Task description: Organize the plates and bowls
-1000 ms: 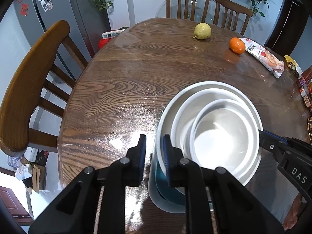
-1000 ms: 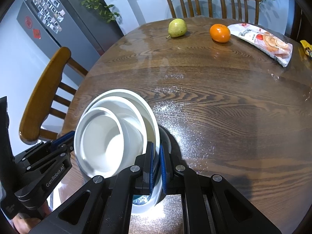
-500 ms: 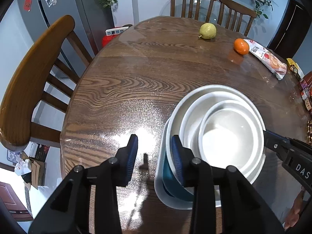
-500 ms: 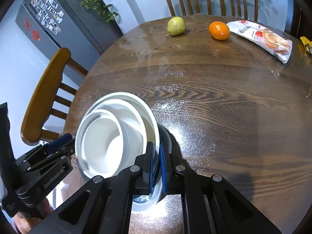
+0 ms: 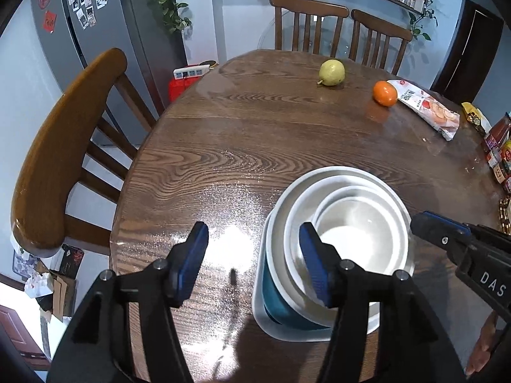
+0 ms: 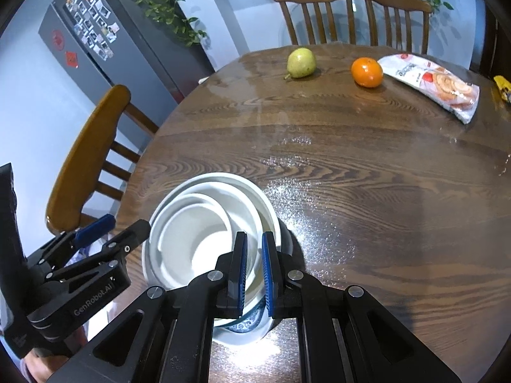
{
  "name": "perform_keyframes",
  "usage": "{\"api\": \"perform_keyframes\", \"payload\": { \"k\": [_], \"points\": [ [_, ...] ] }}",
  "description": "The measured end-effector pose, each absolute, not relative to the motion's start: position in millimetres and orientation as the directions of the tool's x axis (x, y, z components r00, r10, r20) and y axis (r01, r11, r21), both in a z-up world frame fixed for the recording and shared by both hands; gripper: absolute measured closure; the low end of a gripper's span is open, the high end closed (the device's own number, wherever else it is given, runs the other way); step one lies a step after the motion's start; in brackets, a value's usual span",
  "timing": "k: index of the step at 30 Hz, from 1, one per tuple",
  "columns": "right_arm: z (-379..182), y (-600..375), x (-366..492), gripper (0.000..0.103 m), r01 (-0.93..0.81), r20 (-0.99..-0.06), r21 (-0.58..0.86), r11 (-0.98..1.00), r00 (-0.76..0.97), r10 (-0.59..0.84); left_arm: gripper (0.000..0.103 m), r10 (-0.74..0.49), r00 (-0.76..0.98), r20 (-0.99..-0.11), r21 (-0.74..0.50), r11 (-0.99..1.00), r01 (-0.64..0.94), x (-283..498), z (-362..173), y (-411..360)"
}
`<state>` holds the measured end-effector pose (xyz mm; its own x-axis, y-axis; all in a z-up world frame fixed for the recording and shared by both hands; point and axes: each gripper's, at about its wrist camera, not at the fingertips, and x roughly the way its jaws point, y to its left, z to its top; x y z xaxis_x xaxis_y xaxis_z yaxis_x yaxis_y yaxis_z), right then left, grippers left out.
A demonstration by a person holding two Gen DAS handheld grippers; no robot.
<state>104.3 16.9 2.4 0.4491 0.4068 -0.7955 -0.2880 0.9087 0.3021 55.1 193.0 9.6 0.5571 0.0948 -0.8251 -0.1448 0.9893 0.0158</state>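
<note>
Left wrist view: my left tool point(image 5: 252, 260) is opening, straddling the stack's point(image 5: 338, 223) near-left rim untouched. My right tool point(image 6: 254, 271) clamps the stack's right rim on the counter point(image 5: 255, 146).

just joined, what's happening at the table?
A person with two handheld grippers is stacking dishes on the round wooden table. The nested stack of white bowls sits on a blue-patterned plate. The right gripper is clamped on the stack's rim; the left gripper is opening, its pads off the dishes.

Pear point(image 5: 332, 72), orange point(image 5: 385, 93), snack packet point(image 5: 428, 108)
</note>
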Motion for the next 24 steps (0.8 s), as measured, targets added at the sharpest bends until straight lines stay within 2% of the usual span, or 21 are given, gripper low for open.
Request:
{"api": "perform_keyframes", "payload": {
  "k": [3,6,9,10,11,12,13,14,18,20,24],
  "points": [
    [5,16,102,0.093,-0.296,-0.789,0.315,0.902,0.447,0.422,0.032,0.096,0.569,-0.817,0.017,0.990,-0.142,51,13,192],
    [6,17,99,0.093,-0.310,-0.786,0.313,0.898,0.447,0.428,0.032,0.092,0.578,-0.811,0.018,0.991,-0.133,48,17,189],
    [6,16,95,0.092,-0.318,-0.783,0.309,0.896,0.449,0.430,0.026,0.087,0.586,-0.806,0.016,0.992,-0.125,45,20,186],
    [7,16,94,0.087,-0.321,-0.783,0.308,0.896,0.450,0.430,0.023,0.084,0.590,-0.803,0.014,0.992,-0.123,44,22,186],
    [7,15,92,0.076,-0.324,-0.782,0.304,0.896,0.452,0.429,0.022,0.080,0.595,-0.800,0.011,0.993,-0.118,42,24,186],
    [8,16,91,0.069,-0.326,-0.782,0.300,0.896,0.454,0.427,0.021,0.078,0.599,-0.797,0.010,0.993,-0.116,40,26,185],
    [9,15,89,0.056,-0.332,-0.780,0.294,0.896,0.459,0.426,0.020,0.078,0.603,-0.794,0.011,0.993,-0.114,38,27,184],
    [10,14,87,0.050,-0.335,-0.777,0.288,0.897,0.466,0.423,0.020,0.077,0.606,-0.792,0.011,0.994,-0.112,37,28,184],
    [14,12,78,0.046,-0.356,-0.773,0.263,0.897,0.479,0.416,0.017,0.073,0.615,-0.785,0.006,0.994,-0.110,31,32,183],
    [15,10,75,0.039,-0.362,-0.770,0.263,0.894,0.479,0.420,0.011,0.070,0.623,-0.779,0.004,0.994,-0.107,27,35,181],
    [17,10,67,0.032,-0.385,-0.770,0.239,0.891,0.484,0.416,0.009,0.072,0.634,-0.770,0.004,0.994,-0.109,21,40,181]
  ]
}}
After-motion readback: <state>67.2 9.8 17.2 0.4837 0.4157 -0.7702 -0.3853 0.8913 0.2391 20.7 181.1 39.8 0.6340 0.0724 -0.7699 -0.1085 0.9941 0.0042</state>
